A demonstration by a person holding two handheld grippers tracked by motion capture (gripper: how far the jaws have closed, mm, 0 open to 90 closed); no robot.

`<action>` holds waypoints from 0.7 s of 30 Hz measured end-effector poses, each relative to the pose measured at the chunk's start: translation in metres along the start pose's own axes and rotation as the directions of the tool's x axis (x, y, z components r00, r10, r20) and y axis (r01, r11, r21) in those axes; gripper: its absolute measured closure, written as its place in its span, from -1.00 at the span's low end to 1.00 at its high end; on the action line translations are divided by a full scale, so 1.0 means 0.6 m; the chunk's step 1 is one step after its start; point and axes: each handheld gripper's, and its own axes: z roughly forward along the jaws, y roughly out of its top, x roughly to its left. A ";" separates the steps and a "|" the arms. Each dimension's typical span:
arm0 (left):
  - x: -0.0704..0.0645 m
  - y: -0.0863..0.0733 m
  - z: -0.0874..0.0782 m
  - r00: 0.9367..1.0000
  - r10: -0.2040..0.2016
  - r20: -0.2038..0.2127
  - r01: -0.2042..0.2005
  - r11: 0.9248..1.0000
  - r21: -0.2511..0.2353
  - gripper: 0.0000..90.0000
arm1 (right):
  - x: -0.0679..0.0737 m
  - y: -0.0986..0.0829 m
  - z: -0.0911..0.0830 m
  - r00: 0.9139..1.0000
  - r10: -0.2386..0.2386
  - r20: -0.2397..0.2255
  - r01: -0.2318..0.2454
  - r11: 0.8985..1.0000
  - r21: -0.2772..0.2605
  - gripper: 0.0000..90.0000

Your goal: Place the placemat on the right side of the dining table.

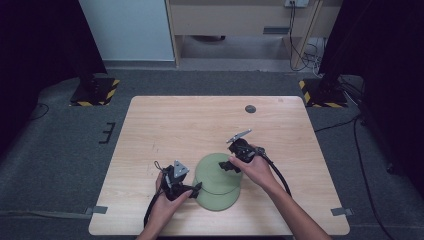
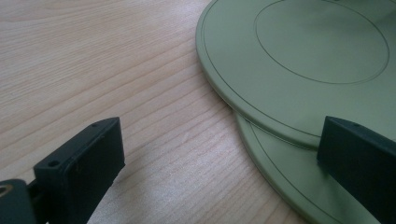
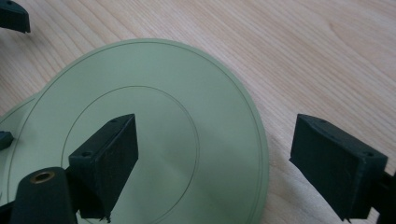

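Fingers (image 3: 109, 158) spread astride upper plate (image 3: 154, 130) rim

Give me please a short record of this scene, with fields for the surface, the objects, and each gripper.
surface: wooden table
objects: two green plates, upper plate overlapping lower plate
left gripper: open, at the plates' left edge, one jaw above the lower plate, the other above the wood
right gripper: open, straddling the upper plate's rim
other: small dark round disc near the table's far edge
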 end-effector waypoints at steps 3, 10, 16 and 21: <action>0.000 -0.001 -0.001 1.000 0.000 0.000 0.000 1.000 0.000 -0.98 | -0.002 -0.003 0.008 1.000 0.015 -0.019 -0.015 1.000 0.017 -0.69; -0.003 -0.001 -0.002 1.000 0.001 0.009 -0.001 1.000 0.002 -0.96 | -0.010 -0.013 0.017 0.997 0.042 -0.063 -0.040 0.999 0.030 -0.67; -0.010 -0.002 -0.003 0.999 0.018 0.031 -0.018 1.000 0.004 -0.96 | -0.008 -0.016 0.021 0.996 0.042 -0.077 -0.039 0.998 0.041 -0.66; -0.014 -0.002 -0.002 0.999 0.032 0.037 -0.032 0.999 0.001 -0.96 | -0.006 -0.015 0.022 0.996 0.045 -0.082 -0.041 0.998 0.040 -0.67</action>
